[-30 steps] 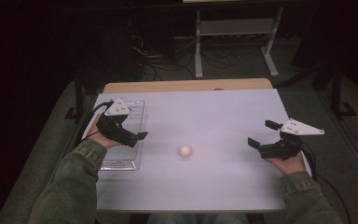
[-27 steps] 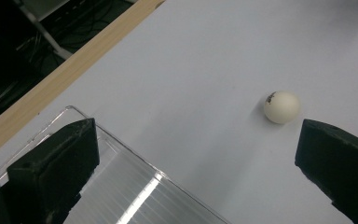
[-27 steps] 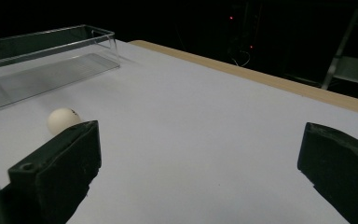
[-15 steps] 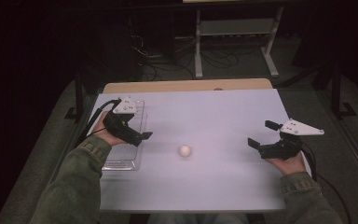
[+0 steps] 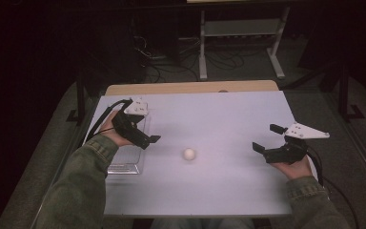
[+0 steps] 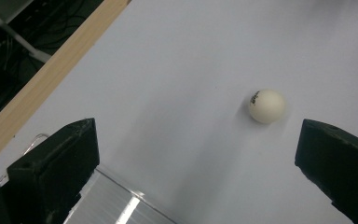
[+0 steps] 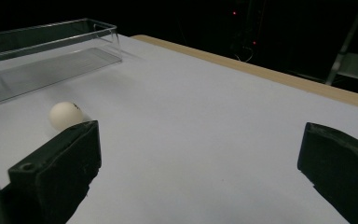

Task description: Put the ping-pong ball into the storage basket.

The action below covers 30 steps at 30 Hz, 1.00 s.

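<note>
Resting alone on the white table, the ball sits near the middle, a little toward the person's edge, with bare surface on every side. The left gripper hangs over the clear tray by the table's left edge, jaws spread wide (the ball lies ahead between them, untouched). Well apart, near the right edge, the right gripper is likewise spread and holds nothing; the wooden strip marks the far edge.

Cream-white ball with small black mark; pale lilac table; clear tray
</note>
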Each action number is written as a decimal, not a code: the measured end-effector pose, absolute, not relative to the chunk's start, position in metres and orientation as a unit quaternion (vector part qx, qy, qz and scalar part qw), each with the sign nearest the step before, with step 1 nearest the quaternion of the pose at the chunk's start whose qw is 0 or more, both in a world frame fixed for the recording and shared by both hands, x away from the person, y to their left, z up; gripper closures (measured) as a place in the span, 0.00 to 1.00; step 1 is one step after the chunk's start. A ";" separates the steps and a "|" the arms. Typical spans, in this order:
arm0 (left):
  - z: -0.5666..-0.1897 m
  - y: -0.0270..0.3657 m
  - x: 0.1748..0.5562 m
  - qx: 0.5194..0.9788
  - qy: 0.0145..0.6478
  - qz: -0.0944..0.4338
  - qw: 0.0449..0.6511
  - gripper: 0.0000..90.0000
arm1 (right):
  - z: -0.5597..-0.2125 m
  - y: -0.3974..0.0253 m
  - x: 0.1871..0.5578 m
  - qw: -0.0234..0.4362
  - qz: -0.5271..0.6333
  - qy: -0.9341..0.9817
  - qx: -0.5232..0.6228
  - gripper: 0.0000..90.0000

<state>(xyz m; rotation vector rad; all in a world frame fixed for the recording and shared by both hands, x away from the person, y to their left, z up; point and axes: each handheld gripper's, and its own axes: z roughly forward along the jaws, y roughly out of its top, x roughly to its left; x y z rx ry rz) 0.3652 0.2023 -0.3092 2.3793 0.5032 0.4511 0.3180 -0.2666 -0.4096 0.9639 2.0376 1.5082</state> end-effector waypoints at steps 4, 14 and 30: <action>-0.314 0.195 0.368 0.915 0.183 0.174 0.315 0.00 | -0.409 -0.267 0.318 0.213 0.545 0.733 0.348 0.00; -0.320 0.182 0.375 0.925 0.171 0.158 0.299 0.00 | -0.409 -0.268 0.317 0.212 0.546 0.732 0.348 0.00; -0.323 0.171 0.380 0.936 0.153 0.142 0.284 0.00 | -0.410 -0.267 0.317 0.211 0.543 0.736 0.345 0.00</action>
